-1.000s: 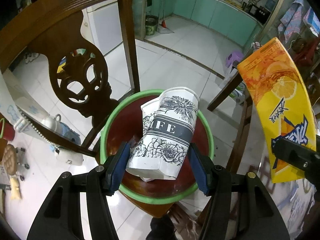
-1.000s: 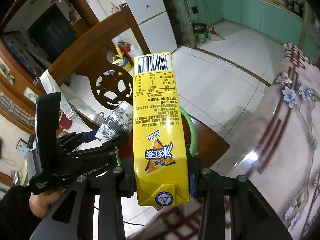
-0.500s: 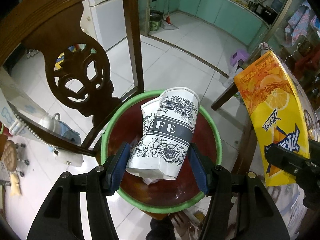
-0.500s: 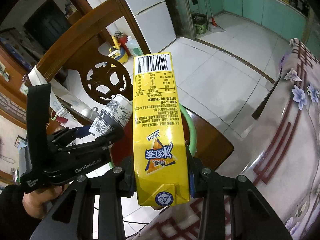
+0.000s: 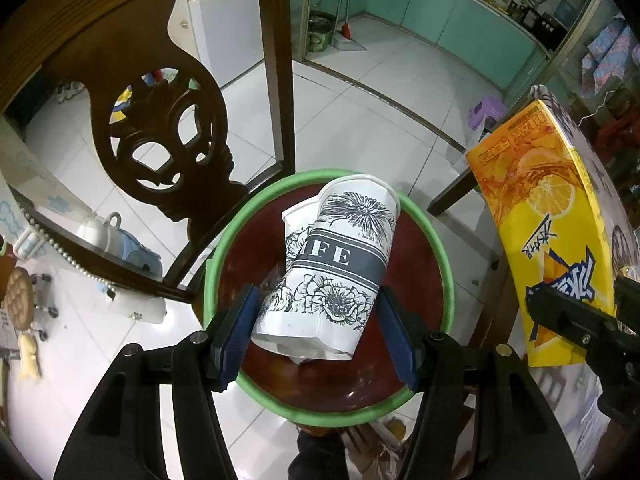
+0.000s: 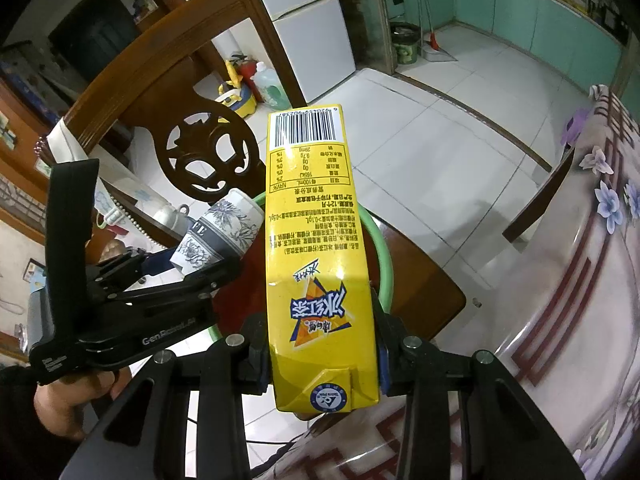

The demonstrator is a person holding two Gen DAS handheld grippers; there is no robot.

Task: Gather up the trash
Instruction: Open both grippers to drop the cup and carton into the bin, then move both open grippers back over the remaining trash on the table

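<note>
My left gripper (image 5: 318, 330) is shut on a crumpled white paper cup (image 5: 336, 264) with black flowers and a dark band. It holds the cup over a green-rimmed bin (image 5: 444, 264) that stands on a wooden chair seat. The cup also shows in the right wrist view (image 6: 224, 232). My right gripper (image 6: 322, 360) is shut on a tall yellow drink carton (image 6: 316, 264), held just right of the bin (image 6: 384, 264). The carton shows at the right of the left wrist view (image 5: 548, 216).
A carved dark wooden chair back (image 5: 160, 128) rises right behind the bin. A table with a floral cloth (image 6: 580, 280) is on the right. White tiled floor (image 5: 360, 100) runs back to green kitchen cabinets (image 5: 460, 16) and a white fridge (image 6: 312, 28).
Both grippers have dropped and moved forward a little with cup and carton. The bin looks larger and the chair back closer. Both grips are unchanged.
</note>
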